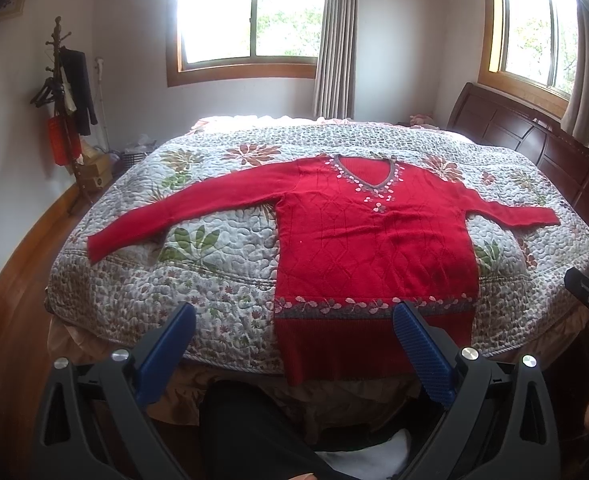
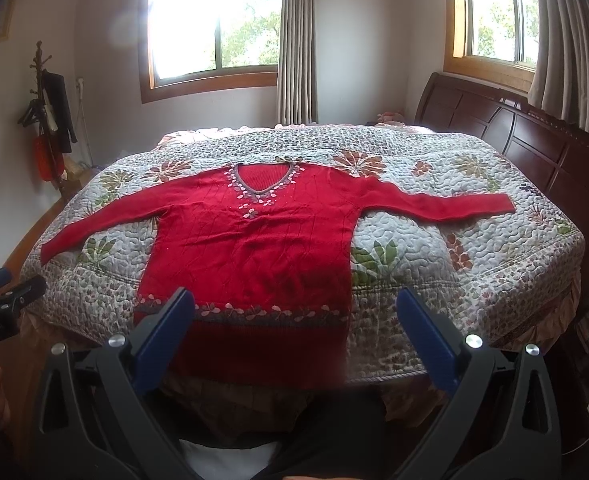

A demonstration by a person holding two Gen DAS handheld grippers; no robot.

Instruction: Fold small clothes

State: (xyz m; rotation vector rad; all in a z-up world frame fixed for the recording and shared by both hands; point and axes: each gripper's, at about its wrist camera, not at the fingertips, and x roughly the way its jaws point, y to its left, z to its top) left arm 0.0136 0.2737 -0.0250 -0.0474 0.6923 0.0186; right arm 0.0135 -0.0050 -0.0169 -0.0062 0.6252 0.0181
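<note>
Ribbed blue pads line both grippers: the left gripper (image 1: 294, 320) and the right gripper (image 2: 294, 308) each hang with jaws spread wide, holding nothing, at the foot of the bed. One red knit sweater (image 1: 374, 240) lies flat on the quilted floral bedspread (image 1: 214, 248), two sleeves outstretched, its ribbed hem draped over the bed's near edge.

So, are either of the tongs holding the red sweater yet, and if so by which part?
Nothing is held. Both the left tongs and right tongs are open, short of the red sweater, which lies flat on the quilt.
</note>
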